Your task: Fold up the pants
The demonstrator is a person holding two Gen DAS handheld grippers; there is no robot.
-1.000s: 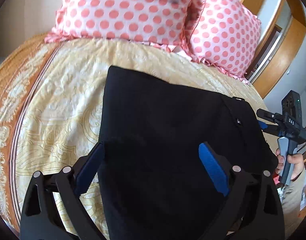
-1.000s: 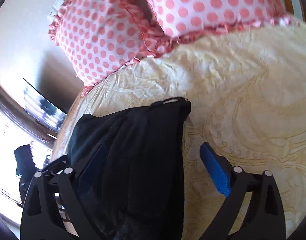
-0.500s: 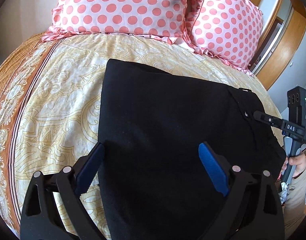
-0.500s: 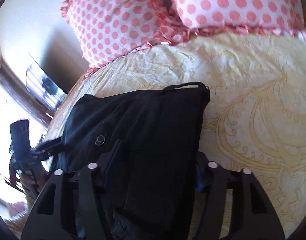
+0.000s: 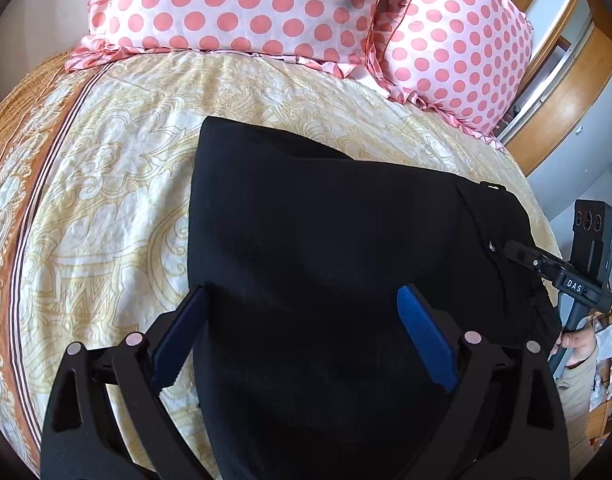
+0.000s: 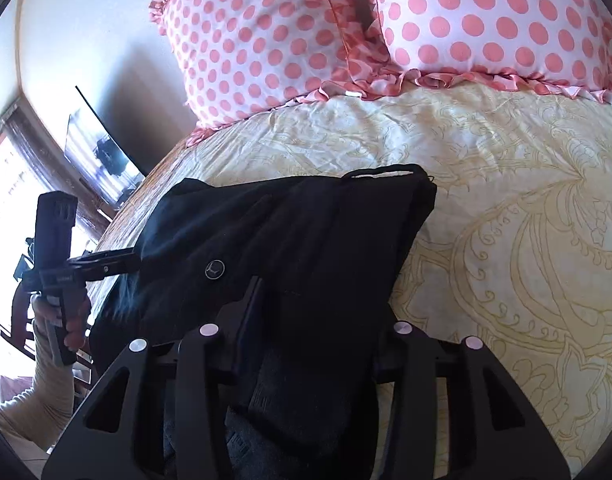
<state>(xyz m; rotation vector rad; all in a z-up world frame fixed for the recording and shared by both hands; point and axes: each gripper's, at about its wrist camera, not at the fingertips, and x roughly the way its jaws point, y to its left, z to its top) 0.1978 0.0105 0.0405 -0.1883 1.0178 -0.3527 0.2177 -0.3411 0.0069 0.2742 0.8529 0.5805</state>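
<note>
- The black pants lie folded on a cream and gold patterned bedspread, short of two pink polka-dot pillows at the head of the bed; their waist end with a small button faces the right side
- The left gripper hovers over the near part of the pants with its blue pads spread wide; the fabric lies beneath and between them, and neither pad presses on it; one pad sits near the pants' left edge
- The right gripper has its jaws closing around a bunched fold of the waist end; the cloth fills the gap between them and both jaws bear on it; a hand grips the handle of the other gripper
</note>
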